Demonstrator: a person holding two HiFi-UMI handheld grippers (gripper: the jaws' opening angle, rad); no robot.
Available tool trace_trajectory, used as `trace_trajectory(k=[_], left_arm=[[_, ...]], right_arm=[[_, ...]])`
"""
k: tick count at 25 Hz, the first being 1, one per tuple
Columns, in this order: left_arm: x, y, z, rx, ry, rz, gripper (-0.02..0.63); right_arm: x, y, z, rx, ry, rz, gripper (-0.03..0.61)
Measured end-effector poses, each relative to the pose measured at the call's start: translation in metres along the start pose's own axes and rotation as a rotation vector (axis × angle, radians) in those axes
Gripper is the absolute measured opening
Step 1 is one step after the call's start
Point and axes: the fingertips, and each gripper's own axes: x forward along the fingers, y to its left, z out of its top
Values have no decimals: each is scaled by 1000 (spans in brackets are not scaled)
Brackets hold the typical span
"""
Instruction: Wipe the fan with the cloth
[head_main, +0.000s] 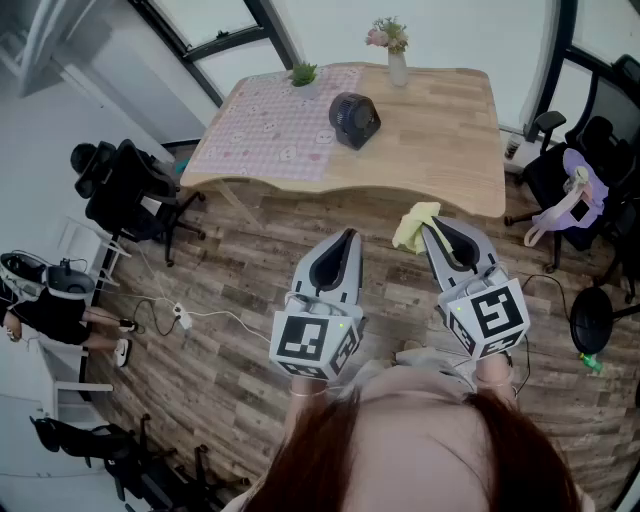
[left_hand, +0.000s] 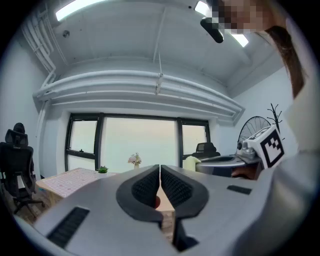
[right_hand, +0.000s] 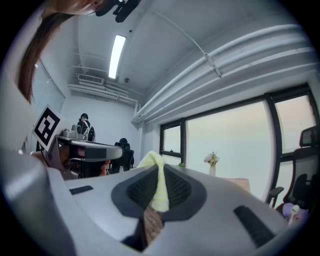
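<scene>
The right gripper (head_main: 430, 232) pinched the cloth (head_main: 414, 224); the left gripper (head_main: 347, 238) was closed on nothing. It looked best to step close to the fan (head_main: 354, 120) first.

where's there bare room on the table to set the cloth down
Widest free patch for the cloth in the right gripper: the bare right half of the table, bordered by the fan on its left and the vase at the back. The checked mat is free too at its near-left. Most crowded is the back, around plant, vase and fan.
</scene>
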Motion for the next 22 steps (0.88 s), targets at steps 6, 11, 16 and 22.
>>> trace_trajectory(k=[6, 11, 16, 22], left_arm=[[5, 0, 0, -2, 1, -2, 12], [20, -6, -2, -20, -10, -19, 12], [31, -7, 0, -76, -38, -21, 12], [49, -2, -8, -57, -14, 37, 12]], right_arm=[[2, -8, 2, 43, -36, -23, 28], [4, -23, 2, 95, -59, -18, 28], [11, -40, -4, 86, -73, -8, 29], [27, -53, -12, 127, -61, 23, 29]])
